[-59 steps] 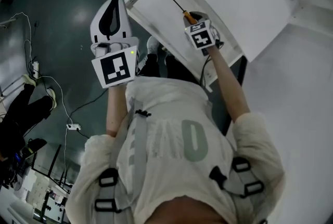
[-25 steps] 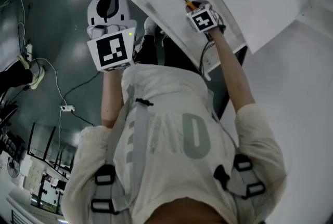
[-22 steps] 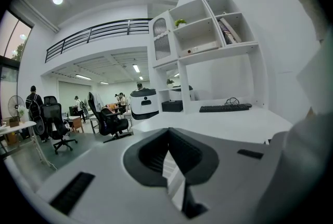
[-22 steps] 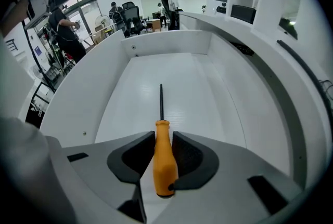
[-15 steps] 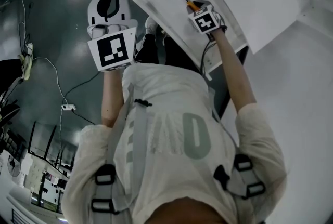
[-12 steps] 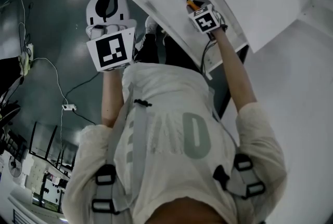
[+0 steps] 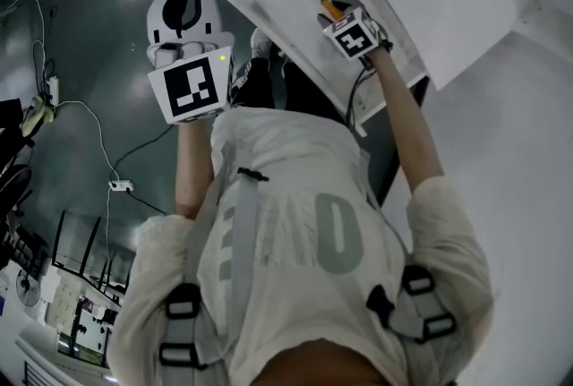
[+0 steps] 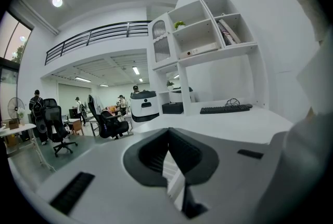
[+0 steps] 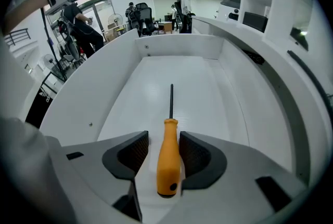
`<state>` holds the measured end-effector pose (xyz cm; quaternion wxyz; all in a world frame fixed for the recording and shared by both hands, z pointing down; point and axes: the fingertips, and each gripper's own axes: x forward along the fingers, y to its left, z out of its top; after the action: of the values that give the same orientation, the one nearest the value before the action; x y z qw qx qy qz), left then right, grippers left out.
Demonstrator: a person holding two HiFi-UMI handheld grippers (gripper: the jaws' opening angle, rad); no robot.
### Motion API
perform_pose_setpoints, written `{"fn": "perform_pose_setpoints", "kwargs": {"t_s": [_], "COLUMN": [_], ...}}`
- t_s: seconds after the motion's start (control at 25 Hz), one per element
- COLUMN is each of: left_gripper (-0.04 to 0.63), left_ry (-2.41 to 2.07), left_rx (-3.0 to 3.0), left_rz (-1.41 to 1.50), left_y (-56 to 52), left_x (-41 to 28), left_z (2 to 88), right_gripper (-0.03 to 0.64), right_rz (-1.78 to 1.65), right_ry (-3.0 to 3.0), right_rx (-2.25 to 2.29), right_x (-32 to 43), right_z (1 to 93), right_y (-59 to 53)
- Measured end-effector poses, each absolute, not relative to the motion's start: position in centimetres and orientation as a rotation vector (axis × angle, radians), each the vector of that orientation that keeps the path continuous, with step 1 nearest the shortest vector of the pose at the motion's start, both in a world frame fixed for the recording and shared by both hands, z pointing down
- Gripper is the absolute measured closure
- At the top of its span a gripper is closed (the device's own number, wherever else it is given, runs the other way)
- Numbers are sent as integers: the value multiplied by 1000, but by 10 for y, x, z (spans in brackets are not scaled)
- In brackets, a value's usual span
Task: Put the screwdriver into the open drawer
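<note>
Right gripper (image 9: 162, 141) jaws just been opening, now apart around screwdriver (image 9: 167, 160) handle, no pinch. Screwdriver lies on drawer (image 9: 125, 82) floor, frame centre. My worry: right pad near handle, so crooked lift-out could drag or roll it. Left gripper (image 8: 169, 163) closed, empty.

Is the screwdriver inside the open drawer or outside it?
Inside: the screwdriver lies flat on the drawer floor, between the right gripper's jaws, which have just been opening.
</note>
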<state>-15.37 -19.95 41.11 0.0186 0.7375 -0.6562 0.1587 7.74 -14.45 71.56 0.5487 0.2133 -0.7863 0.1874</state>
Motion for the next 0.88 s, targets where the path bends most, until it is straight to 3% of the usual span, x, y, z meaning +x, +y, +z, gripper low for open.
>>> {"fn": "perform_pose_setpoints", "kwargs": {"t_s": [0.88], "left_gripper": [589], "left_ry": [-2046], "left_rx": [2313], "left_rz": [456], "left_y": [-198], "left_x": [-149], "left_z": [398], "right_gripper": [402], "right_rz": [413], "right_ry": [-1839], "right_rx": [548], "right_x": [82], "right_z": [715], "right_y": [-148]}}
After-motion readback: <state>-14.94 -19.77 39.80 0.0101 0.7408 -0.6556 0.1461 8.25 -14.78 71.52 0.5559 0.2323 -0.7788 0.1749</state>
